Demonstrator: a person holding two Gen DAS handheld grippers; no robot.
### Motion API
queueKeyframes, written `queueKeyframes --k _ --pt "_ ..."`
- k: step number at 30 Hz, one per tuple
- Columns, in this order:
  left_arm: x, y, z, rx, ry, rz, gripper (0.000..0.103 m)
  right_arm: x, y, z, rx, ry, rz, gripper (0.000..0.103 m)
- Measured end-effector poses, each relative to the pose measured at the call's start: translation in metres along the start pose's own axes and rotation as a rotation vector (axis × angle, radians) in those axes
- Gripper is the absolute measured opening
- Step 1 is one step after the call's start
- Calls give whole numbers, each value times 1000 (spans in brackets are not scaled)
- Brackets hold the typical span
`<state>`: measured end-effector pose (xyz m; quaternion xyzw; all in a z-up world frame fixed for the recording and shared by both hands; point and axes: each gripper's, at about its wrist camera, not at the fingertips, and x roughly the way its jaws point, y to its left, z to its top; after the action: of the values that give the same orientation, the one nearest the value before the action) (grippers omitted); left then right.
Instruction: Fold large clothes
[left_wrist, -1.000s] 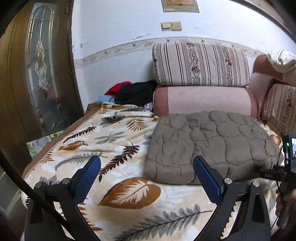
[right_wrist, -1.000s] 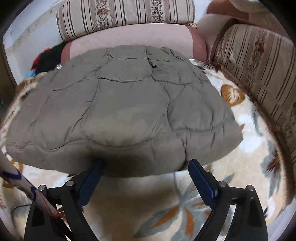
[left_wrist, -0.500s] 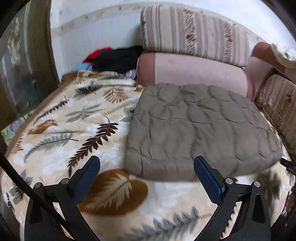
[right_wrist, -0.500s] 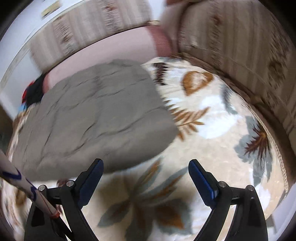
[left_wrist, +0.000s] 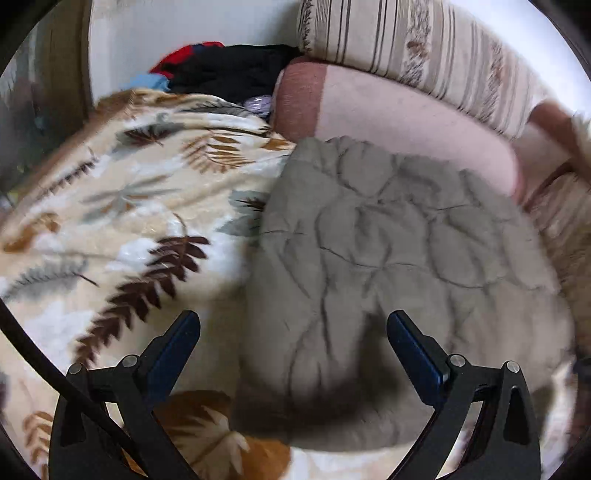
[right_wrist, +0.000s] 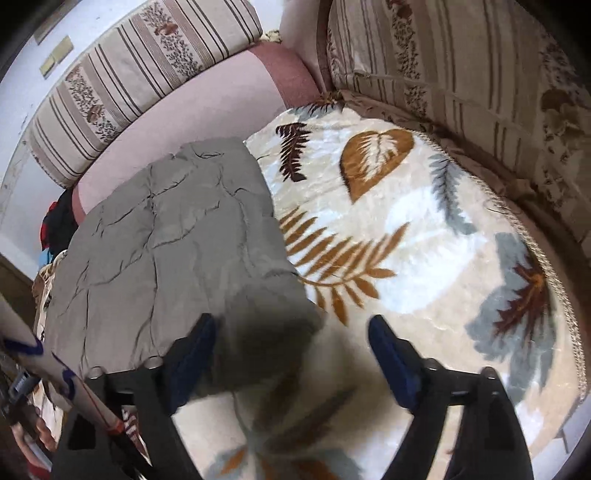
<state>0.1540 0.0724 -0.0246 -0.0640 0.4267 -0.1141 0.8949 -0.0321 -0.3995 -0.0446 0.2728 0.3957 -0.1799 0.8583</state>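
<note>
A grey quilted garment (left_wrist: 388, 240), folded into a thick rectangle, lies on a leaf-patterned blanket (left_wrist: 110, 221) that covers a sofa seat. My left gripper (left_wrist: 291, 317) hangs open over the garment's near left part, its left finger above the blanket and its right finger above the grey fabric. In the right wrist view the garment (right_wrist: 166, 240) fills the left half and the blanket (right_wrist: 406, 240) the right. My right gripper (right_wrist: 291, 323) is open at the garment's near right corner, which sits between the fingers without being pressed.
A pink bolster (left_wrist: 388, 114) and a striped cushion (left_wrist: 406, 40) back the seat. Another striped cushion (right_wrist: 461, 74) walls the right side. A heap of black and red clothes (left_wrist: 221, 70) lies at the far left corner. A black cable (left_wrist: 55, 369) crosses my left gripper.
My left gripper has moved down and closer over the garment. My right gripper has swung right and rolled, from the garment's near edge to its right corner. Both have stayed open.
</note>
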Motion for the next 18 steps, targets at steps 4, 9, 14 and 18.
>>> queueKeyframes --k 4,9,14,18 --pt "-5 36 -4 -138 23 -212 101 2 -22 -8 42 8 42 96" --pt "24 61 -6 -250 82 -520 101 34 -33 -4 186 59 182 96" --pt "76 35 -4 -197 215 -532 101 71 -11 10 251 114 289 94" --pt "82 15 11 -151 213 -449 95 91 5 30 217 142 280 74"
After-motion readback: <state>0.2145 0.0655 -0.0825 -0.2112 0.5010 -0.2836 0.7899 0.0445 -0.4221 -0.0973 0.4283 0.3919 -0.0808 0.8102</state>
